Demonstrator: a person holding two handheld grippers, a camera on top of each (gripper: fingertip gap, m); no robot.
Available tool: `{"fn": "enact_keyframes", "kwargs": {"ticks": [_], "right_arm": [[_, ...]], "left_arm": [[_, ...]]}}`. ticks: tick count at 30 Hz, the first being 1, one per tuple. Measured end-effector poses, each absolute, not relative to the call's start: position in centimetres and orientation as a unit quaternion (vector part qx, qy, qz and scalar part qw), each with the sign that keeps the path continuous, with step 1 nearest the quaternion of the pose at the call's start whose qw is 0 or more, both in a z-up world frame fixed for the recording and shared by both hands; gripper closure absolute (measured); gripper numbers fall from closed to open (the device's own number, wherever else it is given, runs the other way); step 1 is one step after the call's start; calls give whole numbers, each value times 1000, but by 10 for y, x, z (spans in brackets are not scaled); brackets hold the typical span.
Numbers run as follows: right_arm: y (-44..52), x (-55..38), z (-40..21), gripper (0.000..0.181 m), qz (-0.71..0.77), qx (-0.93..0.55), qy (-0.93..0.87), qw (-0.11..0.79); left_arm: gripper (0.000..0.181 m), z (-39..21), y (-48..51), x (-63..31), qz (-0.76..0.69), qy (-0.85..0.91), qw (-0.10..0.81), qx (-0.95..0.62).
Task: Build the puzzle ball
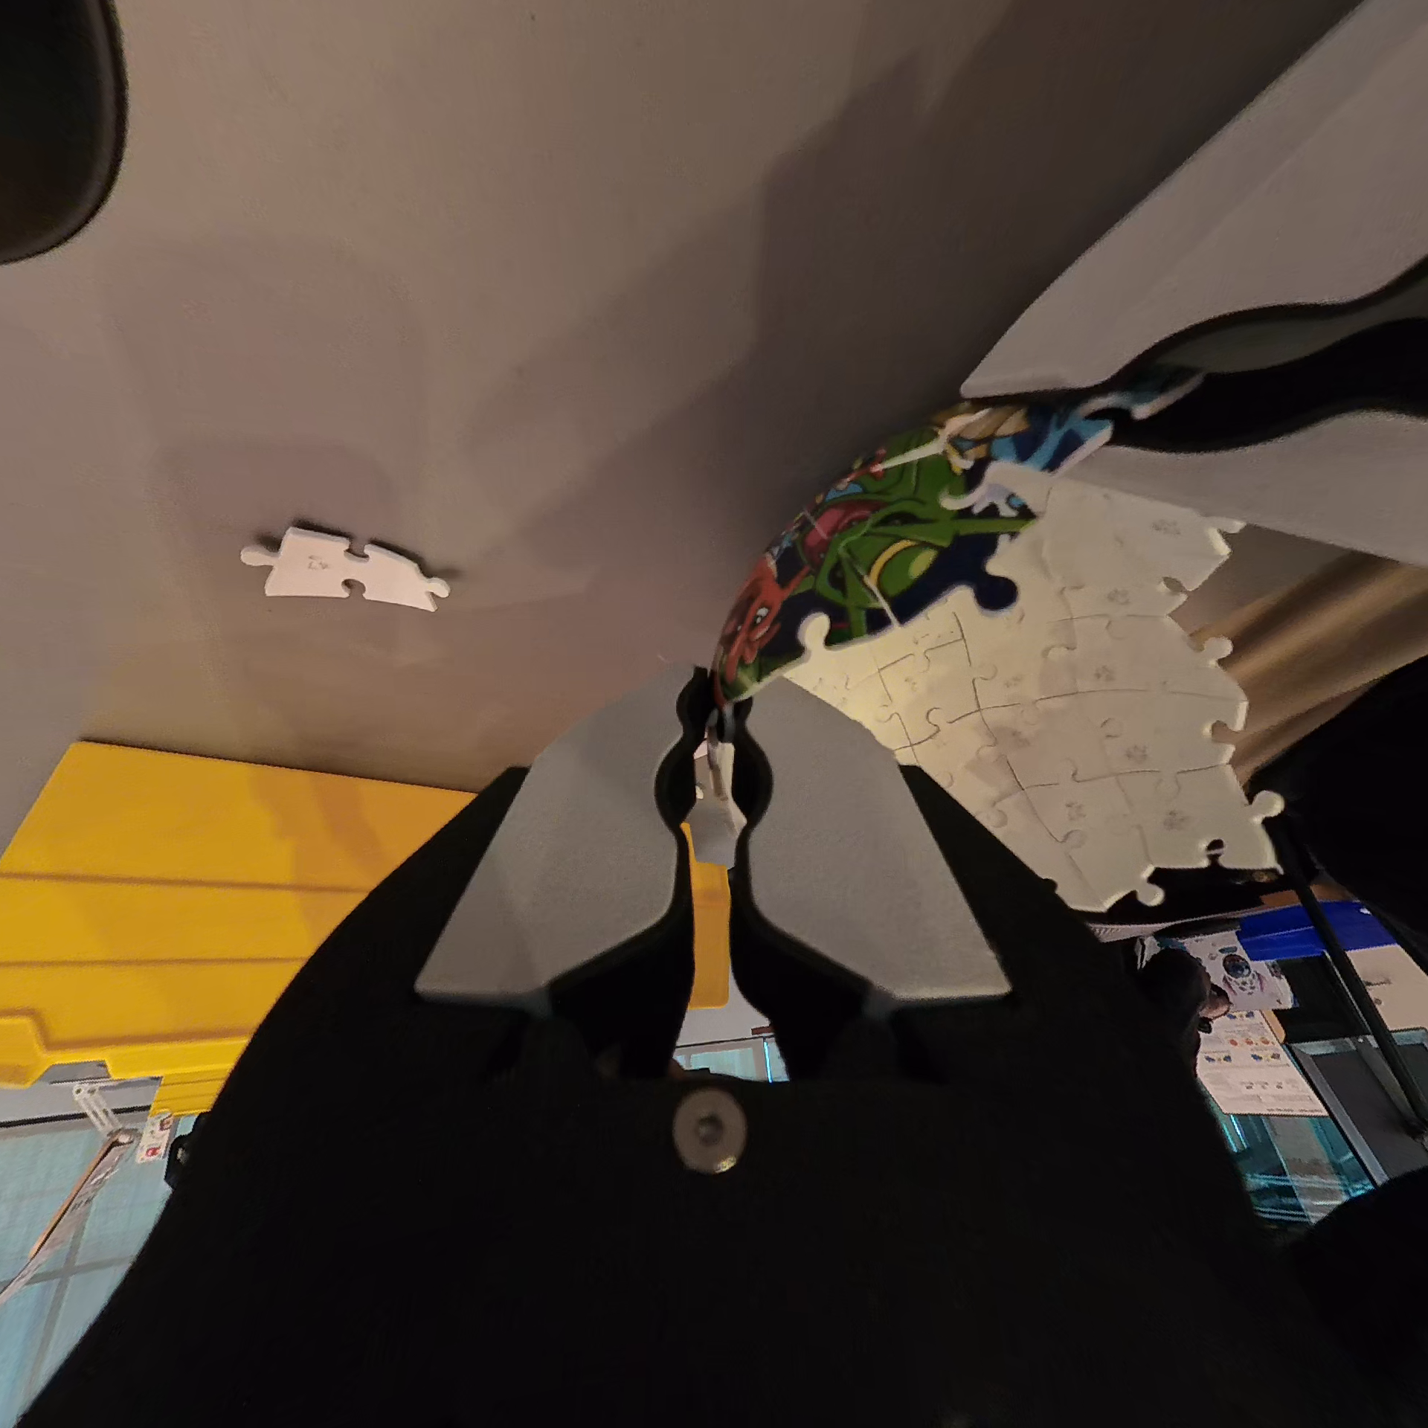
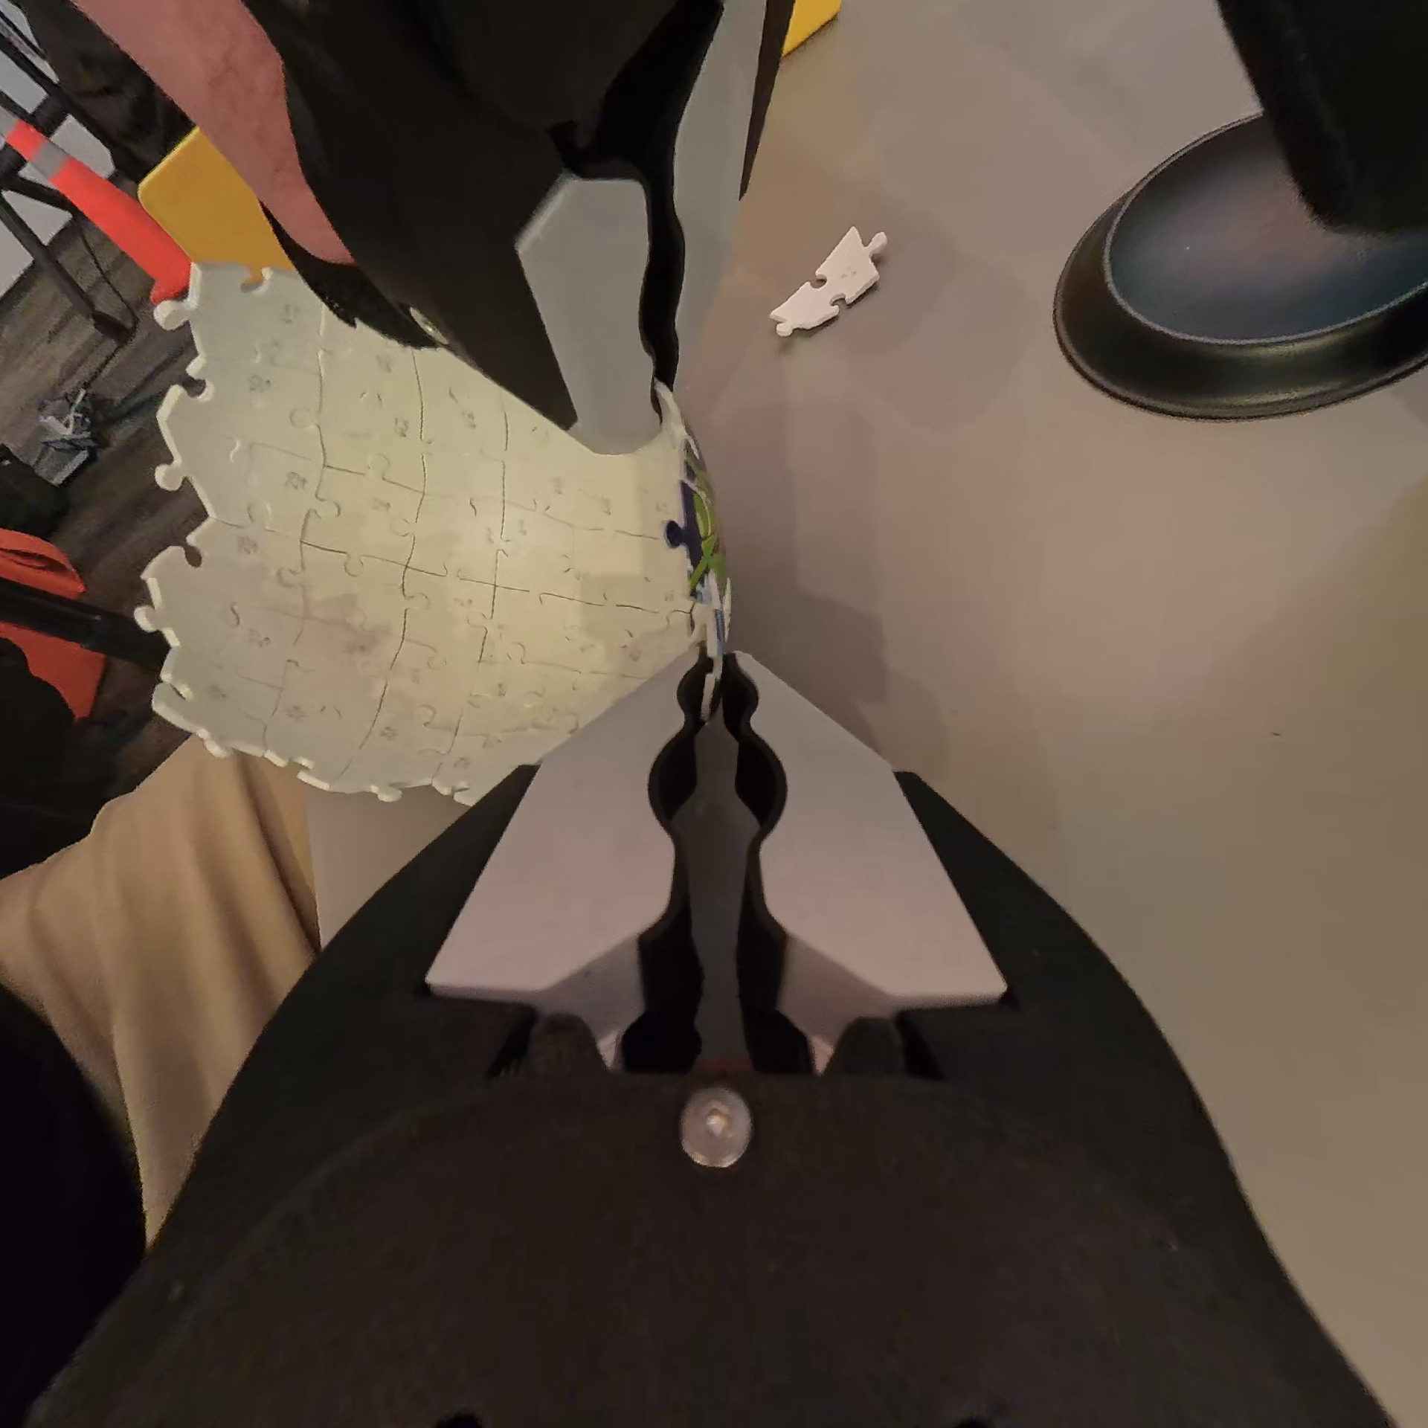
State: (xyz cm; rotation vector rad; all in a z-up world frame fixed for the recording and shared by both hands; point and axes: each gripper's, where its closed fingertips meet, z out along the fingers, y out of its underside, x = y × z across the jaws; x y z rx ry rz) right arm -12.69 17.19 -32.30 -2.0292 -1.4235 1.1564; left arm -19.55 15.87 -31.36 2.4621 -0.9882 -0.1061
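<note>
Loose pair [image 1: 345, 572] of joined pieces lies white side up on table [image 1: 541, 232], well apart from the work. Shell [image 1: 1043, 695], half built, is held clear of the table. Left gripper [image 1: 715, 719] pinches its rim; right gripper [image 2: 715, 680] pinches the rim further round.

Risks, as I judge them:
- Pulling apart or twisting could pop seams.
- Thin-edge grips may slip, dropping it.

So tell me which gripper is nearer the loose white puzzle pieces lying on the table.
Neither clearly. The left gripper and right gripper are both shut on the rim of the puzzle ball shell, well apart from the loose joined pieces on the table.
</note>
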Motion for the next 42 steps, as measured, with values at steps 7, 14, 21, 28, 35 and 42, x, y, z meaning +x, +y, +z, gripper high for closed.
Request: {"fn": "enact_keyframes", "kwargs": {"ticks": [7, 14, 21, 28, 35, 42], "right_arm": [[173, -130, -324, 180, 422, -742, -482, 197], [170, -133, -327, 178, 427, -752, -466, 185], [172, -132, -327, 180, 419, -764, -455, 184], [172, -133, -327, 181, 427, -770, -438, 180], [169, -135, -326, 179, 440, -770, -429, 169], [168, -135, -327, 180, 443, -772, -426, 164]], "left_arm": [[178, -314, 158, -197, -40, -360, 241, 901], [178, -315, 158, -194, -35, -362, 239, 900], [178, -315, 158, -193, -33, -362, 240, 900], [178, -315, 158, -194, -34, -362, 240, 900], [178, -316, 157, -196, -27, -361, 233, 902], [178, -316, 156, -196, -24, -369, 217, 904]]}}
